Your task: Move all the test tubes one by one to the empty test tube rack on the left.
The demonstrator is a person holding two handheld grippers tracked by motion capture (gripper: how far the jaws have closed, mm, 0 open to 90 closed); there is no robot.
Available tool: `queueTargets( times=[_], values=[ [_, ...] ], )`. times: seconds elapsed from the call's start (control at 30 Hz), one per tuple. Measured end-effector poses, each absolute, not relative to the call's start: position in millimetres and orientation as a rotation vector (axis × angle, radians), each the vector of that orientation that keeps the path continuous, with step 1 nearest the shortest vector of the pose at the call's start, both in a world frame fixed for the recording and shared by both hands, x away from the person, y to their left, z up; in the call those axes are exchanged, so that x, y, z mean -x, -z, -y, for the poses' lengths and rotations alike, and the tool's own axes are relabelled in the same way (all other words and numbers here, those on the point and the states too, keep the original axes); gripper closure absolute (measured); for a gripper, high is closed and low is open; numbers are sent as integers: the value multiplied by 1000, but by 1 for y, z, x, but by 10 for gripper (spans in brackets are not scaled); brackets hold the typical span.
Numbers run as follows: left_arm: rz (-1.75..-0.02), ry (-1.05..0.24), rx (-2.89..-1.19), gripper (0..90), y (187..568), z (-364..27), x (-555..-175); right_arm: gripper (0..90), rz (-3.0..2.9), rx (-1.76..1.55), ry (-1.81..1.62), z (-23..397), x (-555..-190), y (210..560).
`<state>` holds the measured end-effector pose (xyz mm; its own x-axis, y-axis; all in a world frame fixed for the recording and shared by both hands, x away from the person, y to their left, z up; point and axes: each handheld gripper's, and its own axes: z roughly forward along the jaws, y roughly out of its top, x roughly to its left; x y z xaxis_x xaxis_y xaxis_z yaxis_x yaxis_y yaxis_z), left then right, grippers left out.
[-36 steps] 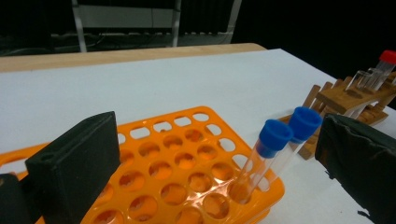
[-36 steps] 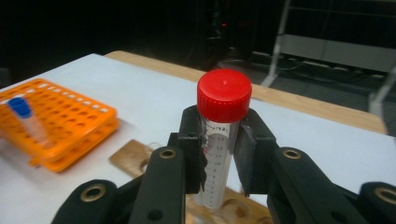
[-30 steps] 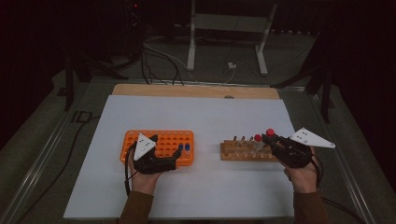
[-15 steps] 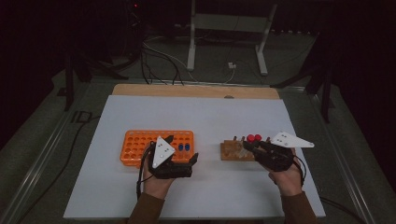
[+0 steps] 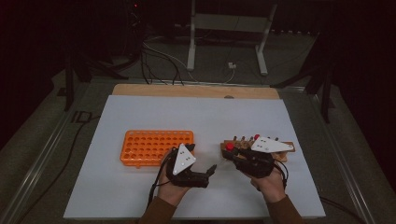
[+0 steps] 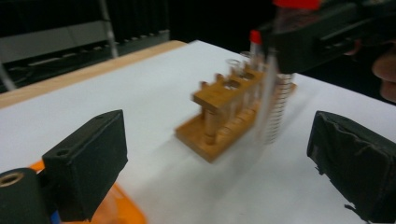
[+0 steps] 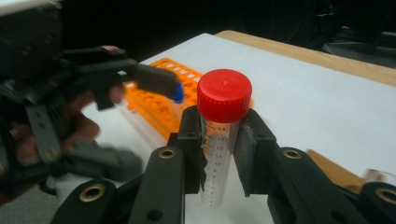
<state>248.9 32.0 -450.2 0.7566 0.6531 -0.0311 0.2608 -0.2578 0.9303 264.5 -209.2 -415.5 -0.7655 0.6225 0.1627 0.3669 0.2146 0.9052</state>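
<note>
My right gripper (image 7: 222, 149) is shut on a clear graduated tube with a red cap (image 7: 223, 100), held upright above the white mat. In the high view the right gripper (image 5: 230, 154) sits at the left end of the wooden tube rack (image 5: 285, 148), with the red cap (image 5: 229, 146) showing. My left gripper (image 5: 208, 172) is open with nothing in it, just right of the orange rack (image 5: 154, 145). In the left gripper view its jaws stand wide apart, facing the wooden rack (image 6: 219, 121) and the held tube (image 6: 271, 112). Another red-capped tube (image 6: 255, 37) stands in that rack.
A blue cap (image 7: 177, 95) shows at the orange rack (image 7: 149, 102) beside the left gripper's jaw. The white mat (image 5: 196, 116) lies on a wooden table (image 5: 196, 91). Beyond the table are cables and a metal stand (image 5: 229, 28) on the floor.
My right gripper has moved left along the wooden rack with the red-capped tube. My left gripper has moved right, off the orange rack, toward the middle of the mat.
</note>
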Motion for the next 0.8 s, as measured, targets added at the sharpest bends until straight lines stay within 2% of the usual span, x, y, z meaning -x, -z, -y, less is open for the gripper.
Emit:
queueTargets(
  times=[0.1, 0.17, 0.23, 0.43, 0.5, 0.8],
  values=[
    [-684, -414, -1855, 95, 453, -26, -247, 739, -2275, -918, -1571, 202, -262, 418],
    [-673, -400, -1864, 165, 454, -23, -246, 740, -2292, -910, -1568, 198, -262, 419],
    [-672, -398, -1873, 195, 456, -21, -246, 739, -2304, -908, -1580, 195, -261, 421],
    [-647, -364, -1878, 493, 458, -19, -244, 740, -2326, -884, -1577, 188, -259, 422],
    [-635, -348, -1879, 568, 458, -20, -244, 740, -2332, -884, -1575, 188, -259, 422],
    [-622, -314, -1865, 737, 457, -23, -245, 740, -2345, -879, -1571, 186, -259, 424]
  ],
)
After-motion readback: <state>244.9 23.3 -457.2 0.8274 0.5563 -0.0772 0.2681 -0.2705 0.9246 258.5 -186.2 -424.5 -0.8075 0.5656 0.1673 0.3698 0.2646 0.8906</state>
